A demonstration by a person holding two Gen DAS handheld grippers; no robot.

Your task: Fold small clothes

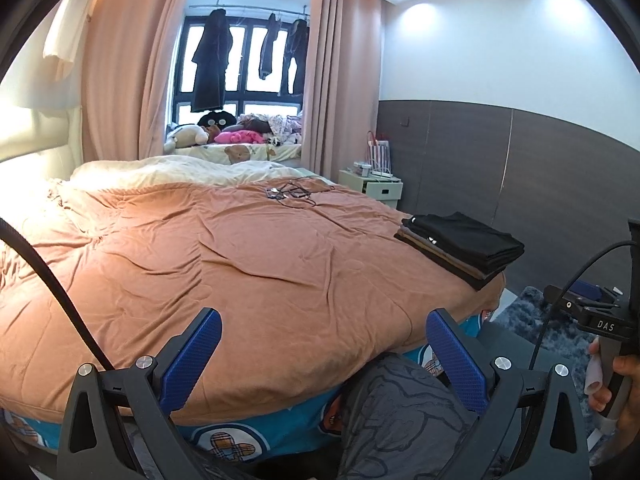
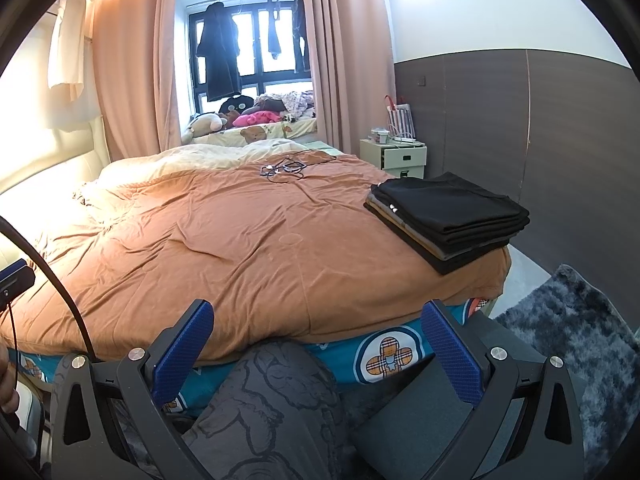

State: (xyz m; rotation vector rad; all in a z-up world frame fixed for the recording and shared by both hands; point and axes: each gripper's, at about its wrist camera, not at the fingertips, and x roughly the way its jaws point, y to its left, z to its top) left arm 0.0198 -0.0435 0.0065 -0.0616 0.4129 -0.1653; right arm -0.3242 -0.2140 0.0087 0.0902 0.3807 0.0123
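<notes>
On orange duvet (image 2: 224, 248), folded clothes stack (image 2: 448, 216), both grippers' jaws spread, empty

One stack of folded clothes (image 2: 448, 216); one bed (image 2: 240, 248); two claws, left claw (image 1: 324, 354), right claw (image 2: 318, 346).

The only lettering I can read is "DAS", white on the black mount (image 1: 606, 325) of the other handheld device, off to my left tool's right.

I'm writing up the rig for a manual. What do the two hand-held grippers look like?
Both the left hand-held gripper and the right hand-held gripper have black angular frames, silver round bolts and blue textured finger pads. A black cable curves past each. The right one's body reads "DAS".
</notes>
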